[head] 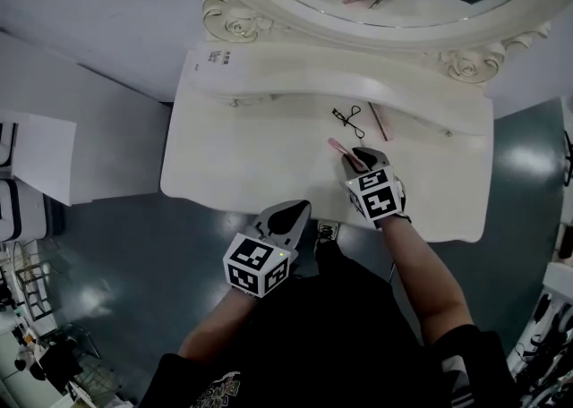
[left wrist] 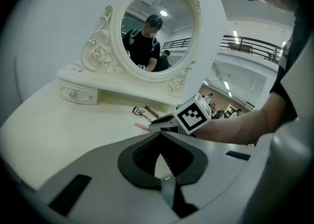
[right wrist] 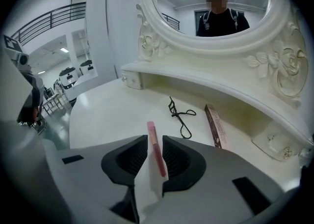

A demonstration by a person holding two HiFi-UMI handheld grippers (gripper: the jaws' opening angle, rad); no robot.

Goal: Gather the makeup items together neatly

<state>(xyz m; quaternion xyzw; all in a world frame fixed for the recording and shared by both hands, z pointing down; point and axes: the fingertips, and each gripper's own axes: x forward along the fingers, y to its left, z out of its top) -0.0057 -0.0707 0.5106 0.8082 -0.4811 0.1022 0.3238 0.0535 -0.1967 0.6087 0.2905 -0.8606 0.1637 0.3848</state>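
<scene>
Tabletop (right wrist: 105,112): pink tube (right wrist: 156,150) between right jaws

**Pink on cream**

Cream-white dressing table (head: 224,147), dark teal floor (head: 134,245). There's a pink tube (right wrist: 156,149), a black eyelash curler (right wrist: 179,115), and a brown box (right wrist: 216,126) with a pale pink side. Left gripper (left wrist: 159,137) and right gripper (right wrist: 154,138) are grey with black pads (right wrist: 130,156), and their cubes (head: 374,193) carry black-and-white squares.

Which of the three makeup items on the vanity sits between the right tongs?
The slim pink tube: it alone lies between the open right tongs; the black eyelash curler and the long brown box lie beyond them.
</scene>
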